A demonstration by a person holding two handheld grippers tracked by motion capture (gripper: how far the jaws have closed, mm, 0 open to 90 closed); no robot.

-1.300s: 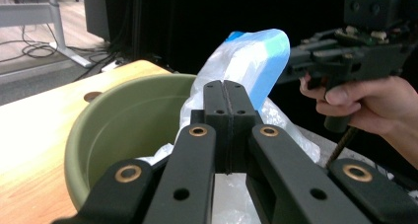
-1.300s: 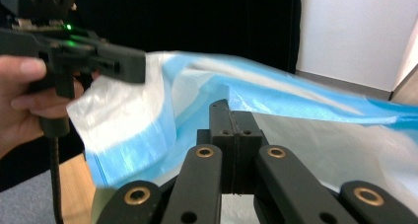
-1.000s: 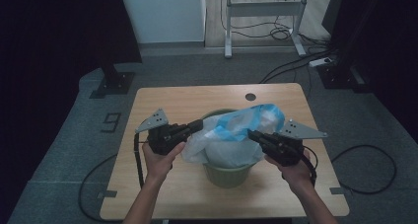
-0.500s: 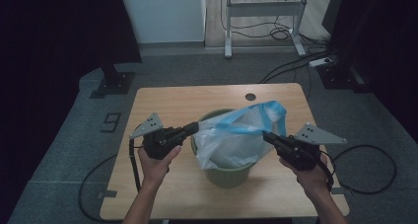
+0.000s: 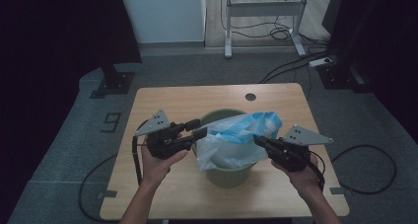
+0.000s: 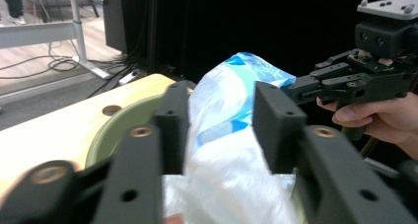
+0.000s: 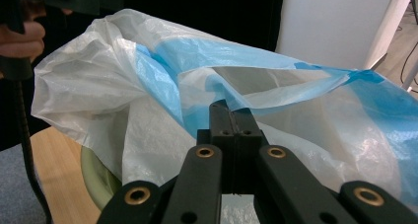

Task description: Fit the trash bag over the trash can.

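A white and blue plastic bag point(image 5: 231, 145) stands bunched in a green bin point(image 5: 229, 177) on the wooden table point(image 5: 162, 100). My right gripper point(image 5: 257, 140) is shut on the bag's blue rim at the bin's right side; in the right gripper view its jaws point(image 7: 230, 113) pinch the film of the bag point(image 7: 123, 86). At the bin's left edge, my left gripper point(image 5: 197, 128) has just been opening its jaws. In the left gripper view those jaws point(image 6: 222, 115) stand apart with the bag point(image 6: 231, 184) between them, not pressed. The right gripper point(image 6: 296, 88) shows beyond.
A round hole point(image 5: 251, 96) is cut in the table near its far edge. A dark stand base point(image 5: 116, 81) sits on the floor at far left, with a metal desk frame point(image 5: 261, 12) and loose cables point(image 5: 296, 66) behind the table.
The left gripper let go of the bag, drew back a little to the left, and its jaws have opened. The bag's left side has slumped toward the bin. The right gripper keeps its hold.
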